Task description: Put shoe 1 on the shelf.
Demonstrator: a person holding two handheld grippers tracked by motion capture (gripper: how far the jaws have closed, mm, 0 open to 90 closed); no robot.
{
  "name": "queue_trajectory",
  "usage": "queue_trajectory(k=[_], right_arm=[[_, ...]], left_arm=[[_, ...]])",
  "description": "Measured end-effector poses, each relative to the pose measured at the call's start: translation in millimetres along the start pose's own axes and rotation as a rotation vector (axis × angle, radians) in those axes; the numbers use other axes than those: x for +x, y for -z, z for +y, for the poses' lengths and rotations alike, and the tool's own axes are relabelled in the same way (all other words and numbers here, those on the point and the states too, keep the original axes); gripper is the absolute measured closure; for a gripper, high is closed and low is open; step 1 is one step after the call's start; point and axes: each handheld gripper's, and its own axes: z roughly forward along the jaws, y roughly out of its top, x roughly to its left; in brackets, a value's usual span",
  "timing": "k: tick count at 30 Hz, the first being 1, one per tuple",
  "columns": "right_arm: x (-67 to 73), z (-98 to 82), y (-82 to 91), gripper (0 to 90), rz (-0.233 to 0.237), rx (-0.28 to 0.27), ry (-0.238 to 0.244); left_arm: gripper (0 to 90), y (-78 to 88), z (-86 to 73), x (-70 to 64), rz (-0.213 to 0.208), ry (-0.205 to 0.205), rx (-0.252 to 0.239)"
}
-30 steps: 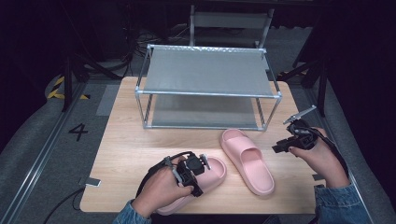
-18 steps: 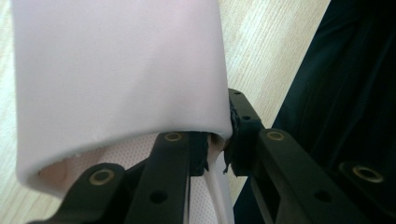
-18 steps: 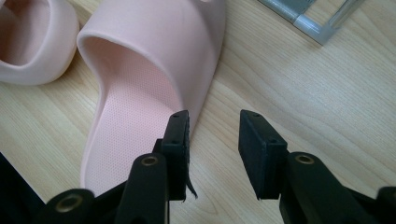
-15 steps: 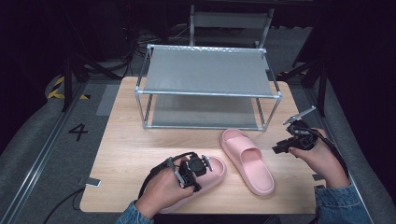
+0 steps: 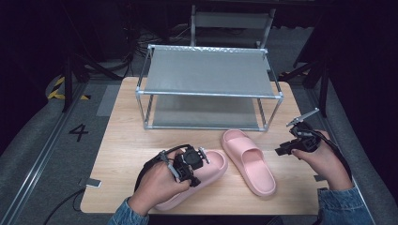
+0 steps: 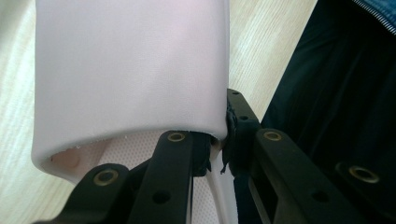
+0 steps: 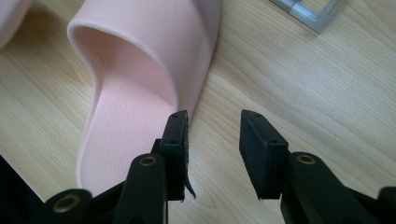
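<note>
Two pink slippers on the wooden surface (image 5: 117, 140), just in front of the two-tier metal rack (image 5: 209, 86), presumably bound for one of its shelves. Left slipper (image 5: 213, 164) near the front edge, toe pointing right toward its mate, pinched at the side edge of its strap by the left gripper (image 5: 187, 164); seen in the left gripper view, jaws pressed onto the thin wall of the strap (image 6: 130, 70), one inside the opening and one outside, likely because that rim offers the only thin, firm edge to clamp on a soft, bulky shoe. Right slipper (image 5: 248, 161) lying flat and slantwise, toe toward the rack, untouched. Right gripper (image 5: 293, 140) held just beside it at the right, jaws spread; in the right gripper view, one jaw close against the slipper's side (image 7: 187, 60), the other over bare wood, seemingly lined up to straddle that wall. Rack shelves bare, so nothing stowed yet.
</note>
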Motion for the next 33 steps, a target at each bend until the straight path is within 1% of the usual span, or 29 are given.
queue_trajectory(k=[3,6,10,11,16,17,22,24,28,31,33], right_arm=[[-1.5,-3.3,1.0,64.0,-0.004,0.0,-0.009],[-2.9,-5.3,2.9,64.0,-0.004,-0.003,-0.017],[-4.3,-6.7,3.1,63.4,-0.011,-0.004,-0.023],[-4.3,-6.7,3.1,63.4,-0.011,-0.004,-0.023],[-3.8,-6.7,1.4,63.0,-0.012,0.0,-0.023],[-3.7,-6.6,1.3,62.9,-0.012,0.0,-0.023],[-3.6,-7.3,-1.0,63.2,-0.017,0.004,-0.014],[-3.4,-7.6,-3.4,63.4,-0.015,0.011,-0.008],[-3.2,-8.8,-6.3,62.8,-0.014,0.024,-0.001],[-3.1,-10.5,-7.3,62.2,-0.011,0.024,-0.012],[-3.0,-11.5,-7.7,62.2,-0.013,0.025,-0.009]], left_arm=[[81.9,7.4,1.6,0.8,0.002,-0.001,-0.007],[81.5,14.7,4.1,-0.2,0.001,-0.016,0.009],[80.9,24.9,7.4,-0.2,-0.022,-0.028,0.004],[80.9,24.9,7.4,-0.2,-0.022,-0.028,0.004],[81.1,34.9,10.0,2.2,-0.007,-0.02,-0.007],[81.1,36.9,10.6,2.7,-0.004,-0.021,-0.015],[81.2,49.5,15.2,3.8,0.003,-0.02,-0.022],[81.0,54.7,17.3,4.3,0.006,-0.023,-0.017],[80.6,64.2,20.6,6.5,-0.002,-0.02,-0.018],[80.9,69.7,22.9,8.6,0.014,-0.01,-0.027],[81.0,73.8,25.3,10.1,0.023,-0.008,-0.03]])
